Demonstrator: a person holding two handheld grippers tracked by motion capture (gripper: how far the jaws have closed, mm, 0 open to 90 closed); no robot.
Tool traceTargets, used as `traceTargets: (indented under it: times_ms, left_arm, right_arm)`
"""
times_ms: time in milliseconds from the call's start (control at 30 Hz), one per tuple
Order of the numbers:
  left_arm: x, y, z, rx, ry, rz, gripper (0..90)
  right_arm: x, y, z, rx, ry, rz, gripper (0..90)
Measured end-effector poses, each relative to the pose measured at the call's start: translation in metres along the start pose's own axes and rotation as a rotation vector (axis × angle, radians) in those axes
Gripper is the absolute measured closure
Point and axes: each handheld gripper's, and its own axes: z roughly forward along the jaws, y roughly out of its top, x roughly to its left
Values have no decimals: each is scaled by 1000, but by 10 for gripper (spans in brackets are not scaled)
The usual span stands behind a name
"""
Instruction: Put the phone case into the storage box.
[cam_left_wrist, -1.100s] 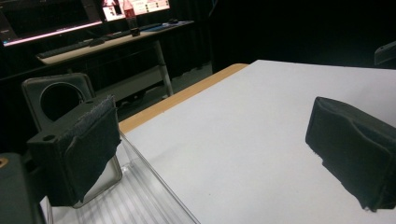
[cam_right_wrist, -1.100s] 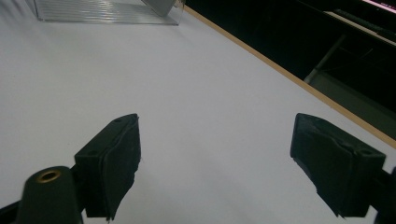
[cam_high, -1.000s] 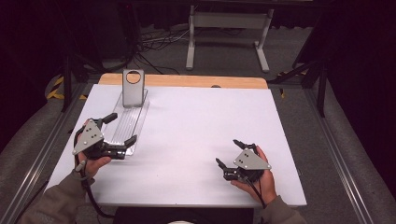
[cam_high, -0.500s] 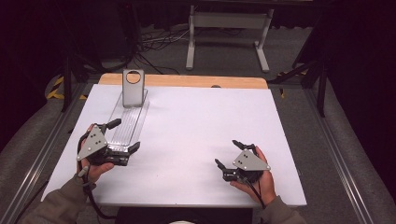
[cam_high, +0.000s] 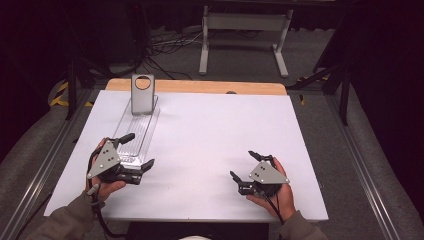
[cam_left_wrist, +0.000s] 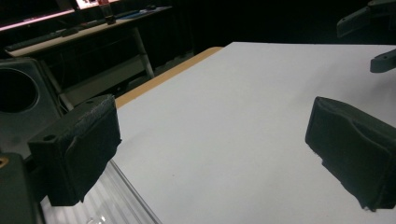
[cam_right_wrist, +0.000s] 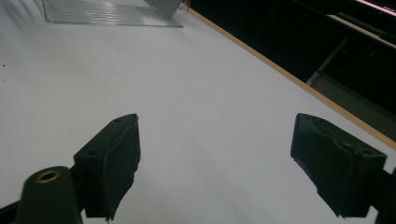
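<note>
Two grippers sit wide open and empty over the white table (cam_high: 210, 150): the left gripper (cam_high: 136, 151) straddles the near end of a clear ribbed tray (cam_high: 140, 127), the right gripper (cam_high: 241, 167) well apart. Squaring both jaws on the tray's edges before closing looks wise.

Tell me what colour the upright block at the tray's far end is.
Grey block, with a round hole, best in the high view.

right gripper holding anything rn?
No: in the right gripper view the right gripper has its jaws wide apart with only the bare white table between them.
</note>
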Motion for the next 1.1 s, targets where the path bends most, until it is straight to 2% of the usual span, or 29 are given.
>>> traceTargets:
  times_ms: [200,433,500,700,1100]
  left_arm:
    - [-6,-6,0,25,-6,23,34]
    - [-11,-18,0,59,-19,6,35]
    - [-12,-22,-1,82,-21,23,35]
    - [-14,-27,-7,90,-40,-25,34]
    - [-14,-26,-8,94,-31,-14,34]
  right_arm:
    - [1,-1,-1,1,-2,0,171]
    - [1,-3,-4,8,-11,1,170]
    - [2,-4,-4,13,-10,2,168]
    - [3,-5,-2,18,-4,-8,168]
    - [2,-4,-5,6,-1,-11,169]
